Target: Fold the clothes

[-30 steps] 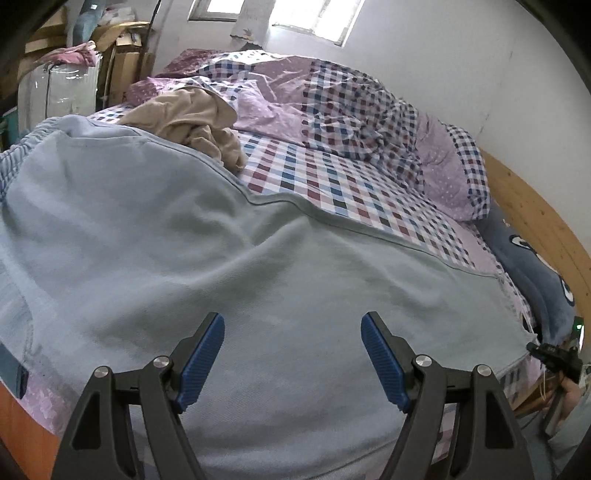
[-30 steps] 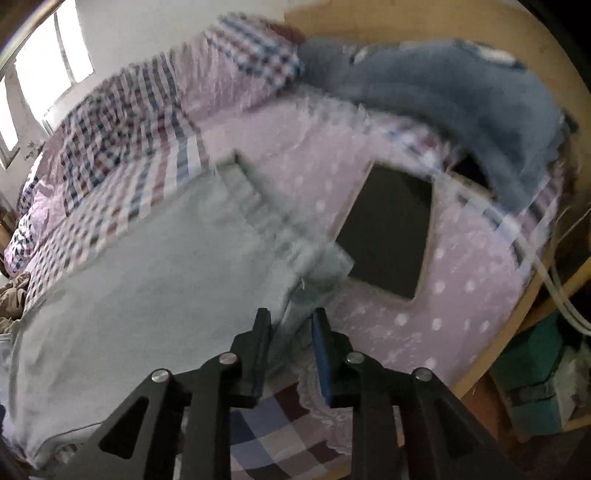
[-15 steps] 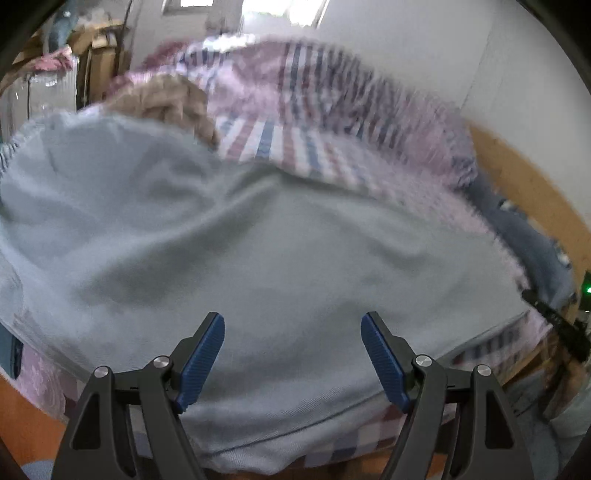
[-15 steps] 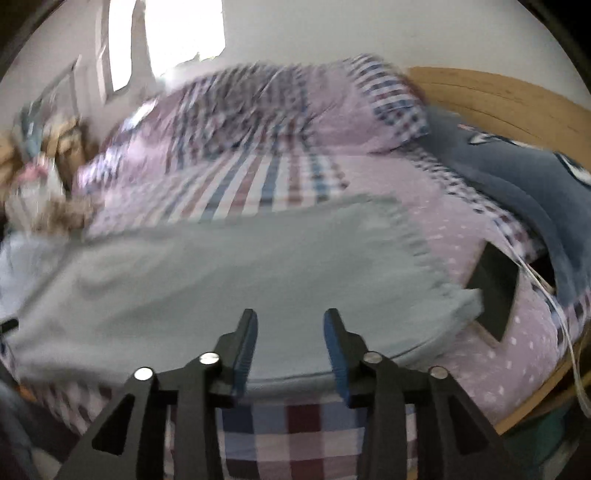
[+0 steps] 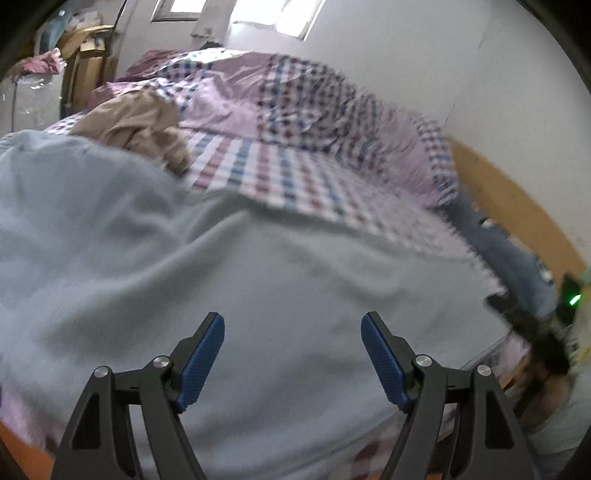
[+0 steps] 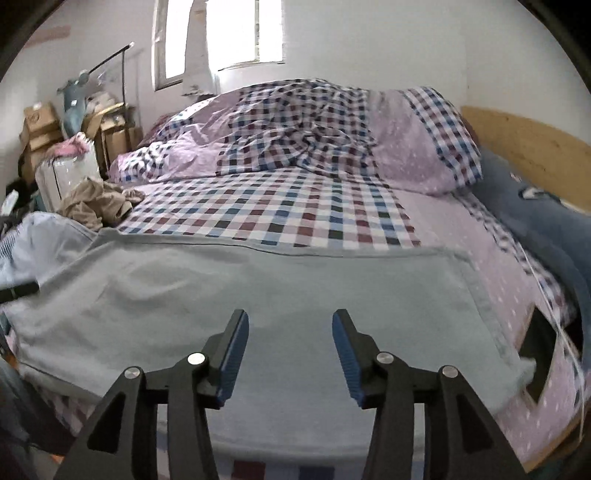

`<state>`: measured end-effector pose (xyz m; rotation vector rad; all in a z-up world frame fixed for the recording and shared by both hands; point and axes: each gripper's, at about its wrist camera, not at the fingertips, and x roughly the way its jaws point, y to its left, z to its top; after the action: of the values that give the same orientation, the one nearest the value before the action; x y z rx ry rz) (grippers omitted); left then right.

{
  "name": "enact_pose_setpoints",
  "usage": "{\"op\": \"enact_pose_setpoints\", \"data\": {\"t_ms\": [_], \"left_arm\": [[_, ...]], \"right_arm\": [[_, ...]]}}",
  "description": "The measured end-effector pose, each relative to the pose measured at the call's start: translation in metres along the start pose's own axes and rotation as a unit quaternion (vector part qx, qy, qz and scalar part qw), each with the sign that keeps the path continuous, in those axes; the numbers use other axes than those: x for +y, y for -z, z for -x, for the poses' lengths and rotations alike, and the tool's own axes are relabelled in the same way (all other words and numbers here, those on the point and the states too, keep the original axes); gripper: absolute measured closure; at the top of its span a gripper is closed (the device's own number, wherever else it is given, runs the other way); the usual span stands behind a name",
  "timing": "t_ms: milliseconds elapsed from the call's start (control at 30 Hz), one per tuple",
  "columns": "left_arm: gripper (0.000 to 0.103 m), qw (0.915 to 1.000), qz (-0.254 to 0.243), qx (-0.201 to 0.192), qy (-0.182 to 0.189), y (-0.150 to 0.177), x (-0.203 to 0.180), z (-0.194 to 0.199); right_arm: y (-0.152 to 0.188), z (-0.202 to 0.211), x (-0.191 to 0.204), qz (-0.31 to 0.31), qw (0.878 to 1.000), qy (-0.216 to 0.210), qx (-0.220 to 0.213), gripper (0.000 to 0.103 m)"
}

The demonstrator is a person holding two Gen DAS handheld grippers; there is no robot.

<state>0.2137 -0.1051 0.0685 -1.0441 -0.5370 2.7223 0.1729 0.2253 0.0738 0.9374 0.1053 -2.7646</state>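
Pale grey-blue garment (image 6: 295,295) spread flat across the near part of the bed, long edge parallel to the bed's near side, ribbed hem at the right end, some soft wrinkles toward the left; same garment (image 5: 221,288) filling the lower half of the left wrist view, blurred

Left gripper (image 5: 291,354) above the garment, jaws wide apart, blue pads (image 5: 201,363) bare, nothing between them; contact with the cloth not clear from this angle

Right gripper (image 6: 290,354) over the near middle of the garment, jaws parted a fair way though less widely than the left pair, nothing clamped

Checked sheet (image 6: 280,206) in red, blue and white beyond the garment's far edge, with a rumpled checked and lilac quilt (image 6: 303,125) heaped against the wall under the window (image 6: 221,33)

Crumpled tan clothing (image 6: 96,201) at the far left of the bed, just beyond the garment's left end; also in the left wrist view (image 5: 136,122)

Dark flat rectangle (image 6: 537,354) on the lilac dotted sheet at the right, just beside the ribbed hem, perhaps partly under its corner

Dark blue blanket (image 6: 546,229) along the wooden headboard (image 6: 532,147) at the right

Boxes and clutter (image 6: 40,129) stacked in the far left corner
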Motion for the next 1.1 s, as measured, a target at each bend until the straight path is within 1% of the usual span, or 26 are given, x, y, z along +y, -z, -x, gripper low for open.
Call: {"op": "enact_pose_setpoints", "data": {"t_ms": [33, 100, 133, 200, 267, 333, 400, 500, 567, 633, 733, 767, 800, 900, 967, 1000, 1067, 1100], "left_arm": [[0.022, 0.9999, 0.004, -0.009, 0.013, -0.009, 0.002, -0.004], [0.020, 0.9996, 0.003, -0.019, 0.021, -0.023, 0.006, -0.014], [0.020, 0.9997, 0.002, -0.020, 0.010, -0.029, 0.011, -0.024], [0.020, 0.9996, 0.016, -0.009, -0.023, -0.034, 0.026, -0.045], [0.021, 0.9976, 0.051, 0.016, -0.044, -0.030, 0.044, -0.065], [0.021, 0.9967, 0.059, 0.021, -0.051, -0.027, 0.046, -0.067], [0.021, 0.9960, 0.065, 0.023, -0.057, -0.024, 0.046, -0.069], [0.021, 0.9970, 0.067, 0.002, -0.038, -0.035, 0.038, -0.059], [0.020, 0.9977, 0.058, -0.017, -0.032, -0.047, 0.030, -0.054], [0.019, 0.9981, 0.034, -0.032, -0.041, -0.061, 0.023, -0.057], [0.019, 0.9975, 0.009, -0.031, -0.063, -0.075, 0.017, -0.076], [0.019, 0.9971, 0.005, -0.025, -0.071, -0.077, 0.016, -0.085], [0.019, 0.9967, 0.001, -0.016, -0.080, -0.077, 0.017, -0.095], [0.019, 0.9942, -0.011, 0.015, -0.105, -0.070, 0.021, -0.124], [0.019, 0.9922, -0.021, 0.028, -0.119, -0.062, 0.023, -0.135], [0.019, 0.9907, -0.033, 0.030, -0.129, -0.058, 0.020, -0.139], [0.013, 0.9865, -0.060, 0.031, -0.149, -0.050, 0.013, -0.147], [0.008, 0.9843, -0.072, 0.031, -0.158, -0.048, 0.009, -0.150]], "right_arm": [[-0.001, -0.006, 0.002, -0.004, 1.000, -0.003, 0.003, 0.051], [0.000, -0.019, 0.004, -0.004, 1.000, -0.007, 0.014, 0.049], [0.002, -0.025, 0.007, -0.001, 1.000, -0.008, 0.022, 0.048], [0.009, -0.040, 0.010, 0.011, 0.998, 0.004, 0.055, 0.045], [0.019, -0.057, 0.010, 0.019, 0.994, 0.010, 0.103, 0.043], [0.023, -0.061, 0.009, 0.021, 0.993, 0.008, 0.112, 0.043], [0.016, -0.053, 0.007, 0.016, 0.996, 0.008, 0.091, 0.043], [0.004, -0.042, -0.001, -0.001, 0.998, -0.002, 0.057, 0.038], [-0.009, -0.042, -0.006, -0.014, 0.999, -0.007, 0.034, 0.034], [-0.024, -0.049, -0.013, -0.019, 1.000, 0.002, 0.014, 0.031], [-0.046, -0.069, -0.024, -0.020, 0.999, 0.030, -0.015, 0.025], [-0.051, -0.078, -0.027, -0.019, 0.999, 0.032, -0.012, 0.021], [-0.056, -0.087, -0.029, -0.019, 0.999, 0.033, -0.008, 0.021], [-0.066, -0.116, -0.035, -0.018, 0.999, 0.033, 0.015, 0.020], [-0.071, -0.136, -0.038, -0.016, 0.999, 0.033, 0.034, 0.020], [-0.068, -0.144, -0.040, -0.018, 0.998, 0.034, 0.045, 0.020], [-0.059, -0.160, -0.040, -0.014, 0.996, 0.047, 0.079, 0.020], [-0.056, -0.170, -0.040, -0.011, 0.993, 0.058, 0.104, 0.019]]}}
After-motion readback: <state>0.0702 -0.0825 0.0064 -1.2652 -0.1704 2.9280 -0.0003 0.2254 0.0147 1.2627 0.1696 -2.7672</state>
